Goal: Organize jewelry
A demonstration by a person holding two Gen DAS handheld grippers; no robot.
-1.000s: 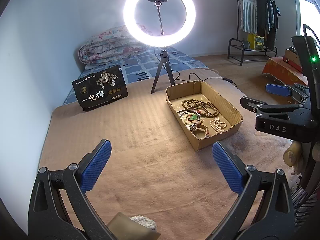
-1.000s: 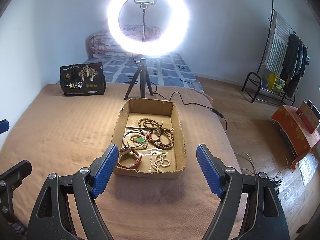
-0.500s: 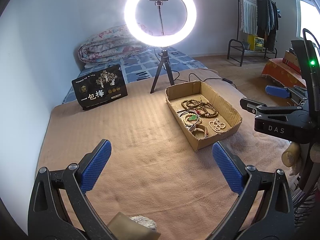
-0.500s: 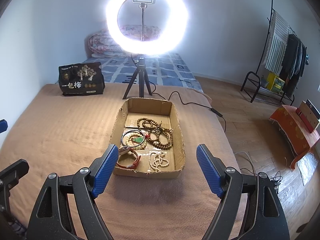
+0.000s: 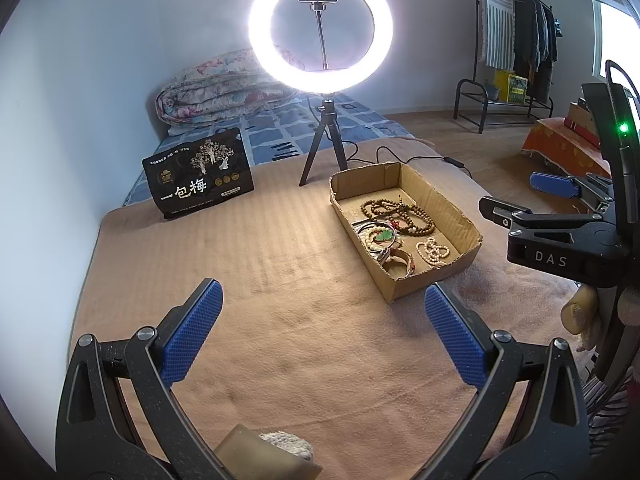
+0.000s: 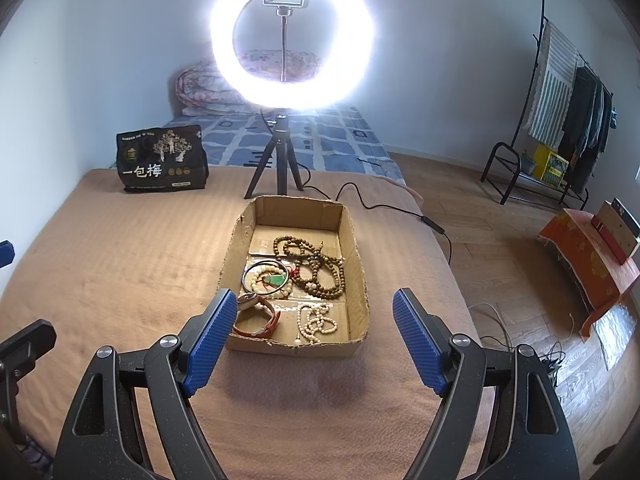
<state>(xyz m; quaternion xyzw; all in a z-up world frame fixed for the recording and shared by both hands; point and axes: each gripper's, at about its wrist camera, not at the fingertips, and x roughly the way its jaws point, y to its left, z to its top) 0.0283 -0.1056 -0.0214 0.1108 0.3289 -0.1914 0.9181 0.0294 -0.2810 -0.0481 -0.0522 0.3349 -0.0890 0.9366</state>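
Note:
A shallow cardboard box sits on the tan blanket and holds the jewelry: a brown bead necklace, a cream bead bracelet with a green pendant, a red-strap watch and a white bead string. The box also shows in the left wrist view. My right gripper is open and empty, just in front of the box's near wall. My left gripper is open and empty over bare blanket, left of the box. The right gripper's body shows at the right edge.
A lit ring light on a small tripod stands behind the box, its cable trailing right. A black printed bag stands at the back left. The bed edge drops to the wooden floor on the right.
Both grippers have hardly moved and stay open. The box sits slightly farther away in the right wrist view.

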